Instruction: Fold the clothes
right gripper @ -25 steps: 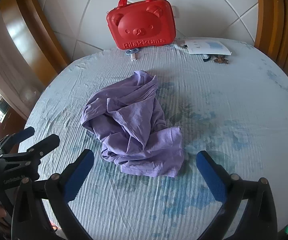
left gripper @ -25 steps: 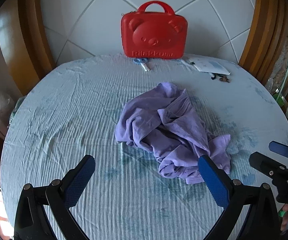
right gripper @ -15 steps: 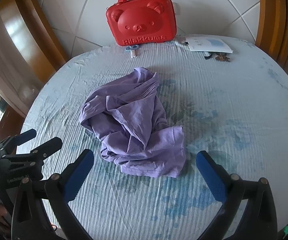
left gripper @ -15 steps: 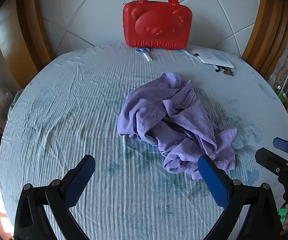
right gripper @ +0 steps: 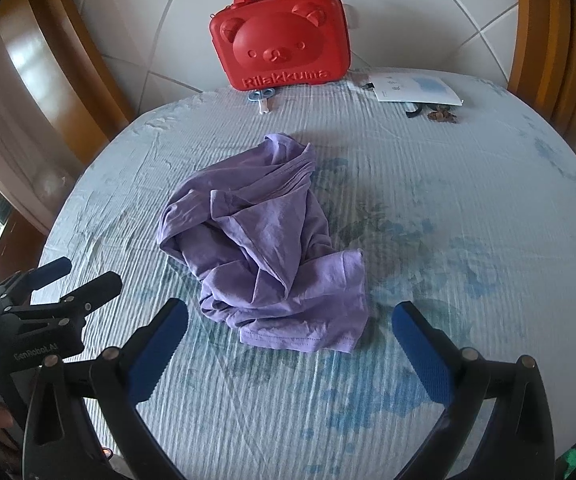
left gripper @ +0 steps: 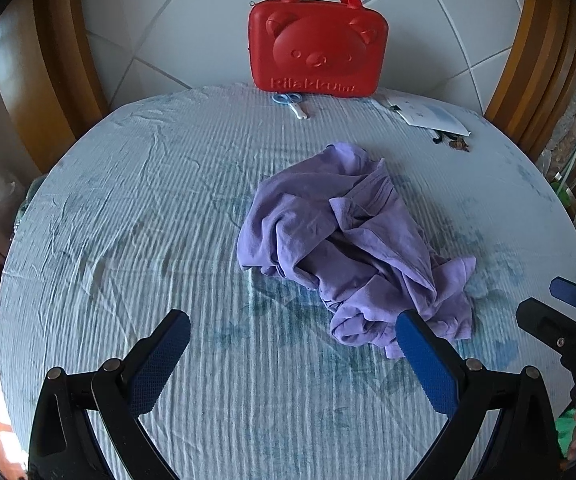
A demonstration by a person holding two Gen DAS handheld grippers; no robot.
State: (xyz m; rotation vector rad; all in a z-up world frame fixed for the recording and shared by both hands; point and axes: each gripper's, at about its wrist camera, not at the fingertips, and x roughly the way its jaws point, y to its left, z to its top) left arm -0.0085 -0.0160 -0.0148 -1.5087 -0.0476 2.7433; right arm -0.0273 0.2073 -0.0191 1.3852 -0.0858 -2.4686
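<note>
**Crumpled purple garment between my open grippers**

My left gripper (left gripper: 292, 356) and right gripper (right gripper: 290, 350) both gape wide, holding nothing. The purple garment (right gripper: 266, 248) lies bunched mid-table on the pale blue cloth (left gripper: 128, 216). A closed red bear case (left gripper: 317, 56) stands at the far edge; bare cloth surrounds the garment.

Crumpled purple garment (right gripper: 266, 248) on pale blue tablecloth (right gripper: 468, 200), right gripper (right gripper: 288, 334) wide open just short of it, left gripper (right gripper: 84, 276) open at left, red bear case (right gripper: 280, 46) at far edge.
</note>
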